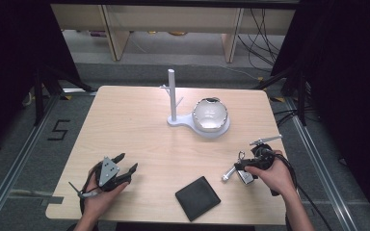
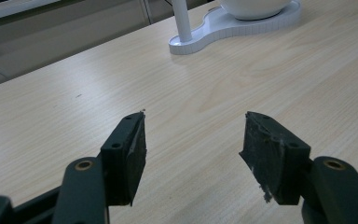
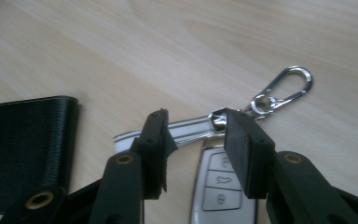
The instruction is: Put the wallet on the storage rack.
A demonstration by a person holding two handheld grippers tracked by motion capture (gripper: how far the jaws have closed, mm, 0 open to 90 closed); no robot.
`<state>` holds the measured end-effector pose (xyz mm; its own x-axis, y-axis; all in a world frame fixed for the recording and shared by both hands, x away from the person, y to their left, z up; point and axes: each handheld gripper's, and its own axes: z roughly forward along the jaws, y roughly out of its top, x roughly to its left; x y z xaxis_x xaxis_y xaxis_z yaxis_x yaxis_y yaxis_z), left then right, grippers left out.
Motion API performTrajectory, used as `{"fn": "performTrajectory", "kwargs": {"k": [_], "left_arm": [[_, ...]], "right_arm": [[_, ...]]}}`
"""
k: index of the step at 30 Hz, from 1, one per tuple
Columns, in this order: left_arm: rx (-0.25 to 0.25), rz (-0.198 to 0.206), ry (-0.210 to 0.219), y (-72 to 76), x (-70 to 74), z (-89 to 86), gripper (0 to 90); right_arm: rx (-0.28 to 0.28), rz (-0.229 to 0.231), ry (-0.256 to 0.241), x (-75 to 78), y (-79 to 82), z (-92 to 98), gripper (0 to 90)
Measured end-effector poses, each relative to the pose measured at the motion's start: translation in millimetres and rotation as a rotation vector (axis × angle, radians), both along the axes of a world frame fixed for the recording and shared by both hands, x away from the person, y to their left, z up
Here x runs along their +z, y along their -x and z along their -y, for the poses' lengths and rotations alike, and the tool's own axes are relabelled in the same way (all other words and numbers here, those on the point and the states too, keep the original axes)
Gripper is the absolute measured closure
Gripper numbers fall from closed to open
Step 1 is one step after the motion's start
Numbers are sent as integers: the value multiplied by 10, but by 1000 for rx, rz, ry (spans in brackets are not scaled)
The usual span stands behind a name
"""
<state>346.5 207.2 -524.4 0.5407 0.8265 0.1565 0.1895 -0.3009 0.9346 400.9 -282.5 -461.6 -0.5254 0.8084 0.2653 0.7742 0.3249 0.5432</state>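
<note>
A silver car key fob (image 3: 221, 186) with buttons lies on the wooden table, a carabiner clip (image 3: 284, 88) on its ring and a pale strip running out from its top. My right gripper (image 3: 196, 119) is low over the fob's top end, jaws apart on either side of it, open. In the high view the right gripper (image 1: 237, 167) is at the front right, with the fob (image 1: 244, 177) beside it. A black wallet (image 1: 197, 197) lies flat at the front middle, left of the fob. My left gripper (image 1: 127, 162) rests at the front left, open and holding nothing.
A white stand (image 1: 173, 120) with an upright post and side pegs sits at the back middle, and a white bowl (image 1: 210, 114) rests on its base. Bare wood lies ahead of the left gripper (image 2: 193, 135), up to the stand's base (image 2: 223, 28).
</note>
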Motion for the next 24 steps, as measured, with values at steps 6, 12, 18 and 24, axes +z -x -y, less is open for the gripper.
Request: {"fn": "performTrajectory", "kwargs": {"k": [6,12,18,24], "left_arm": [[-9,-21,-24,-7,3,13,389],[-10,-7,-26,-14,-2,21,389],[-19,-17,-17,-3,1,12,387],[-35,-16,-40,-2,1,26,387]], "right_arm": [[68,-84,-10,45,70,-162,600],[163,-166,-4,18,95,-406,587],[243,-232,15,-31,89,-618,577],[291,-290,92,-117,69,-826,559]]}}
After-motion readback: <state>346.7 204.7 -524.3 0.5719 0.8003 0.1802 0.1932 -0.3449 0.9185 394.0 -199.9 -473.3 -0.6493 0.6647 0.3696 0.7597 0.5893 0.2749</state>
